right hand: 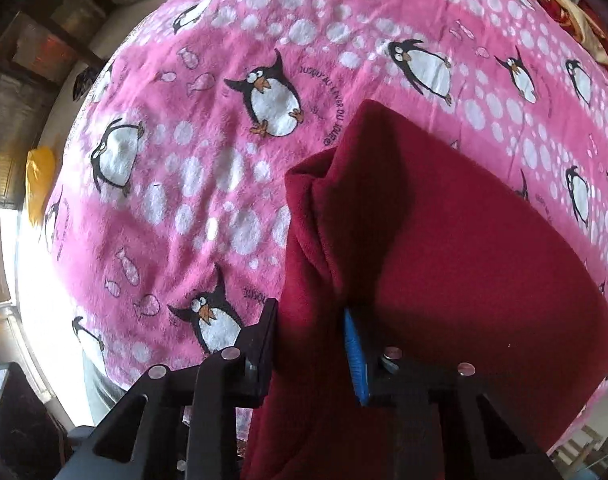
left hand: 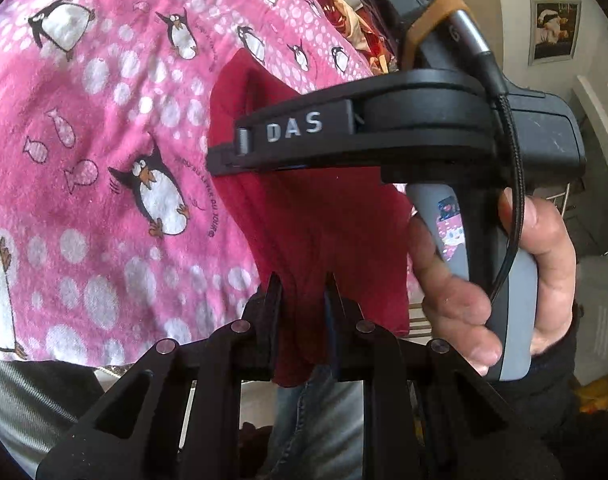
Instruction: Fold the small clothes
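Observation:
A dark red fleece garment (left hand: 304, 216) hangs bunched between both grippers, above a pink penguin-print blanket (left hand: 103, 160). My left gripper (left hand: 301, 292) is shut on the garment's lower edge. The right gripper (left hand: 239, 148) shows in the left wrist view from the side, held in a hand, clamped on the garment's upper edge. In the right wrist view the right gripper (right hand: 310, 320) is shut on a thick fold of the red garment (right hand: 444, 248), which drapes right and down over the pink blanket (right hand: 183, 160).
The blanket covers a bed that fills most of both views. A red and yellow patterned cloth (left hand: 352, 12) lies at the far side. A wall with framed pictures (left hand: 554, 30) is at the right. A yellow bag (right hand: 39, 184) sits left of the bed.

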Tool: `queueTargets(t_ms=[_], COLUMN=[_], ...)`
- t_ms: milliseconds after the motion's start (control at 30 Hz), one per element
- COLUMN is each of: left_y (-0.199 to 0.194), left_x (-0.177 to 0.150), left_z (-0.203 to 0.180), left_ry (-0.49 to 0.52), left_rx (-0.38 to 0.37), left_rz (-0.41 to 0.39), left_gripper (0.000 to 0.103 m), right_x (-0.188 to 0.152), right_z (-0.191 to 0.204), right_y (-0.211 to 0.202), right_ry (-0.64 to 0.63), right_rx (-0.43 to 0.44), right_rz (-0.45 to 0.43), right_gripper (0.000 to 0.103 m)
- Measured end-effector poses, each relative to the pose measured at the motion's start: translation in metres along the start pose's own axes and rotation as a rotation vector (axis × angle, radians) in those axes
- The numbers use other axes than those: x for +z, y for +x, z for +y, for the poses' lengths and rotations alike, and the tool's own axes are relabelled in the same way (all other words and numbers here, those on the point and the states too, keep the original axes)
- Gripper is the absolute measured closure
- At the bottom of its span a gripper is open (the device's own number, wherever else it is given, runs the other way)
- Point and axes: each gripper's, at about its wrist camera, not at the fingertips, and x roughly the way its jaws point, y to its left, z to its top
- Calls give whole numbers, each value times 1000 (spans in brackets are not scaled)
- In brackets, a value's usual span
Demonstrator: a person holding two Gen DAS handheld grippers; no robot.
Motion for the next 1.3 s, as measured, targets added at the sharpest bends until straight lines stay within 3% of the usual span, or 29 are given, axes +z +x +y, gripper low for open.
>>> queueTargets(t_ms=[167, 433, 667, 1000, 1167, 1300], left_y=[-7, -16, 7, 115, 174, 212], left_x=[-5, -9, -17, -49, -63, -62], left_z=[-12, -90, -170, -265, -275, -264], left_ry=[14, 198, 407, 668, 703, 669], left_rx=[-7, 31, 103, 169, 210, 245], left_rz=[0, -15, 37, 219, 313, 358], left_gripper=[86, 86, 86, 86, 86, 86], right_x=[-12, -68, -126, -227, -274, -289], right_z=[-18, -94, -150, -259, -312, -342], right_y=[-21, -82, -114, -116, -85, -49], right_ry=[25, 207, 334, 553, 674, 755], right_rx=[100, 488, 727, 982, 1062, 1114], right_rz=[-62, -286, -479, -704, -758, -742], right_gripper=[85, 89, 91, 92, 92, 91])
